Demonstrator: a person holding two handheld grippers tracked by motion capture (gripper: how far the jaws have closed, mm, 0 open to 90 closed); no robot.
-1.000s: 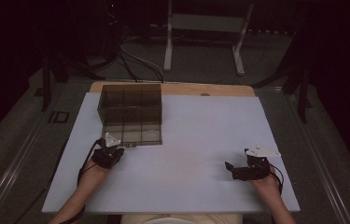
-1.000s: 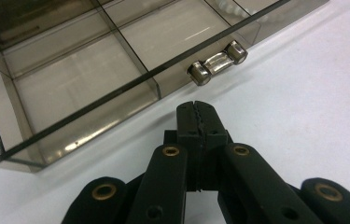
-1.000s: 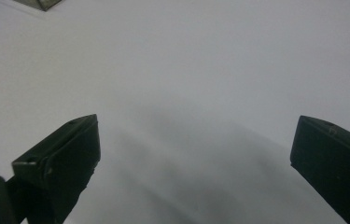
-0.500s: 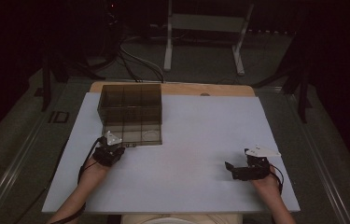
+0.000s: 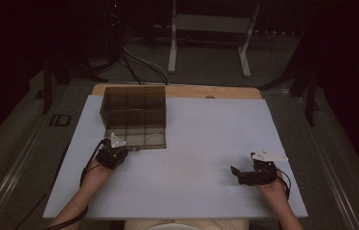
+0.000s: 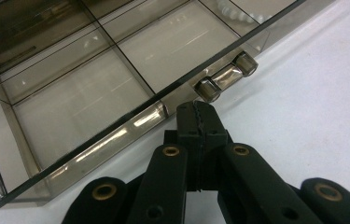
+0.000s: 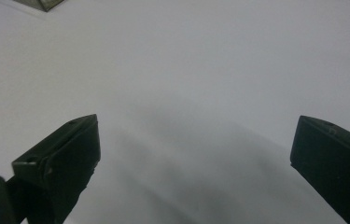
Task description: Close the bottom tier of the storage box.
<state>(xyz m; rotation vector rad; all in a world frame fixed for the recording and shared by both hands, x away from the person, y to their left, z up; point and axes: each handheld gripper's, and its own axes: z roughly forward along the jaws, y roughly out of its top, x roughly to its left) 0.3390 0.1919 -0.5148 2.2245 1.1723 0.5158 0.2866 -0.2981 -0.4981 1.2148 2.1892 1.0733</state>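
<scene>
The left gripper [image 6: 196,109], jaws clenched empty, has nudged up against the compartment box [image 5: 134,117] near the table's left edge, poised at its latch [image 6: 226,76], while the right gripper [image 5: 238,173] waits, jaws spread.

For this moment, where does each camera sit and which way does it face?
High view: above the person's side, looking forward and down at the table; both forearms enter from below.
Left gripper view: on the left claw, jaws together, facing the box.
Right gripper view: on the right claw, jaws apart, facing bare table.
Shared: high and left views show the box.

The compartment box [image 5: 134,117] sits on the table [image 5: 206,143], rear left.
</scene>
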